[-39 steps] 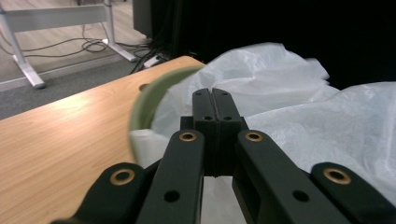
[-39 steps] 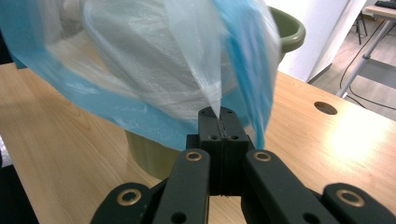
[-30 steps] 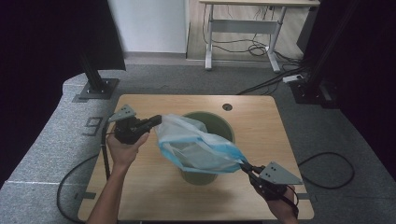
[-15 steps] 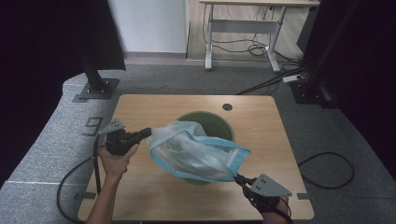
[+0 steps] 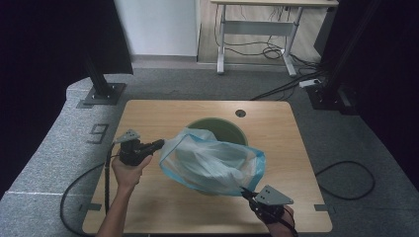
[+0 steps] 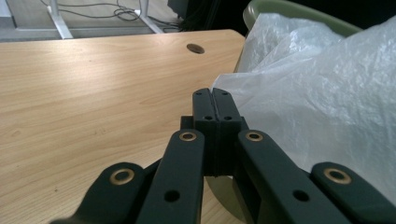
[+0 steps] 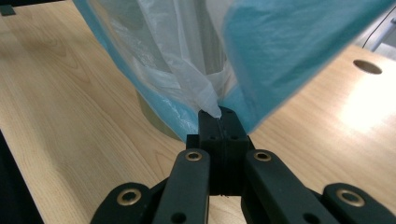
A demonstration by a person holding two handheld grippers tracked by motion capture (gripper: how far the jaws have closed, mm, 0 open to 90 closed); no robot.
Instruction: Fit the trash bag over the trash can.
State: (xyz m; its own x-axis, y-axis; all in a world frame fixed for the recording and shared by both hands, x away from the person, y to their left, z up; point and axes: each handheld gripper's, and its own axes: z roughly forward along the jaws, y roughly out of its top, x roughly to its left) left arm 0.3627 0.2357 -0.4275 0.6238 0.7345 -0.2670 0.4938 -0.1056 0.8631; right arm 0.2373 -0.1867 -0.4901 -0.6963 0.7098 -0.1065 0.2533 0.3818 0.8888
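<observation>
A translucent plastic bag point(image 5: 212, 163) with a blue-tinted rim is stretched open between the two grippers, spread over the near side of a pale green bin point(image 5: 225, 129) that stands on the middle of the wooden table point(image 5: 197, 111); the bin's far rim shows clear behind the bag, while its near rim is covered by the film. In the high view the left gripper point(image 5: 159, 144) reaches in from the left, held in a hand point(image 5: 127, 170), and its jaws are pressed together on the bag's left edge; in the left gripper view the two black jaws meet flat against each other, with the crinkled white film point(image 6: 317, 93) starting right at their tips and the green bin rim point(image 6: 299, 10) rising behind it. The right gripper point(image 5: 245, 193) sits near the table's front edge, its grey three-cornered plate point(image 5: 273, 196) on top; its jaws are likewise clamped, pinching a gathered corner of the bag point(image 7: 205, 100), and in the right gripper view the film fans upward from that pinch, blue at the right, clear at the left, with the bin's base point(image 7: 154, 114) on the wood just behind; a round cable hole point(image 5: 240, 113) lies beyond the bin.
</observation>
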